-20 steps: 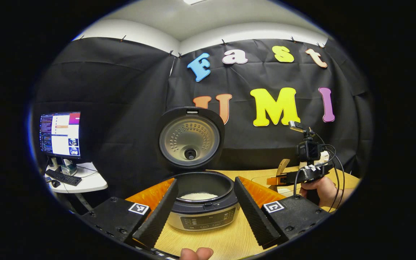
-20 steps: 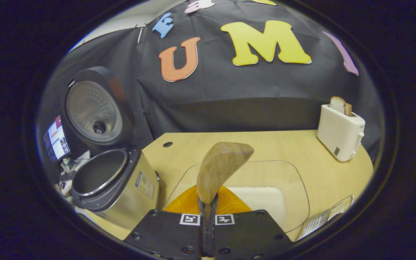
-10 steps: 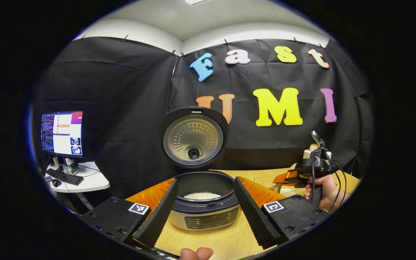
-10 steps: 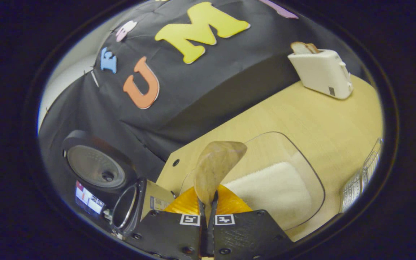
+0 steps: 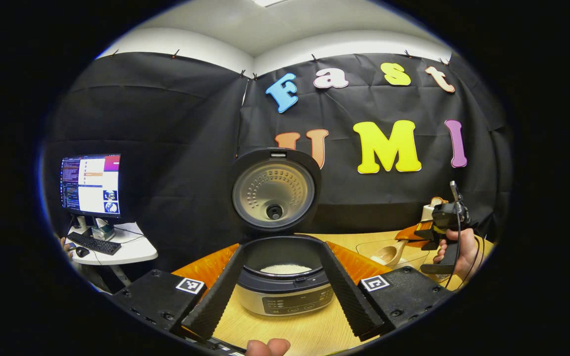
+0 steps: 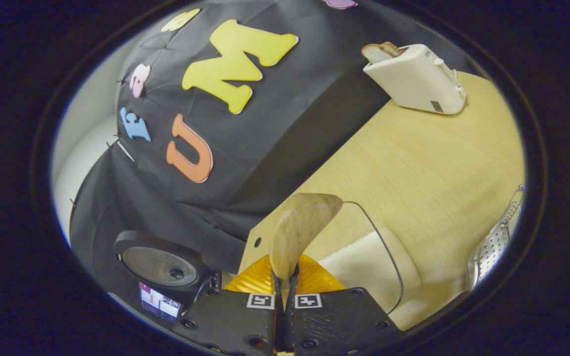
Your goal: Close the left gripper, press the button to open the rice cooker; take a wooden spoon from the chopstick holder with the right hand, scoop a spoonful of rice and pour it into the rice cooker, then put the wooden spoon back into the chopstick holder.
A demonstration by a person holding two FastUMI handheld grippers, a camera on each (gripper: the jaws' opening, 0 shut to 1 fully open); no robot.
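1. My left gripper [image 5: 280, 284] hangs spread wide before the rice cooker [image 5: 285, 277] — lid up, rice inside.
2. My right gripper [image 6: 284, 277] pinches the wooden spoon [image 6: 300, 227], bowl tilted over the clear rice container [image 6: 384, 247] on the surface [image 6: 438, 163].

In the left gripper view we see the rice cooker [image 5: 285, 291] on the table [image 5: 309, 331], straight ahead between the left gripper's [image 5: 280, 282] spread fingers, its lid [image 5: 274, 190] upright behind the pot. Rice [image 5: 285, 269] lies in the pot. A monitor [image 5: 91, 184] stands on a side desk [image 5: 117, 249] far left. At right, the right gripper [image 5: 416, 232] holds the spoon [image 5: 388, 253] over a bowl [image 5: 413, 252]. In the right gripper view a toaster [image 6: 416, 79] sits at the table's back, a holder [image 6: 495, 244] right.
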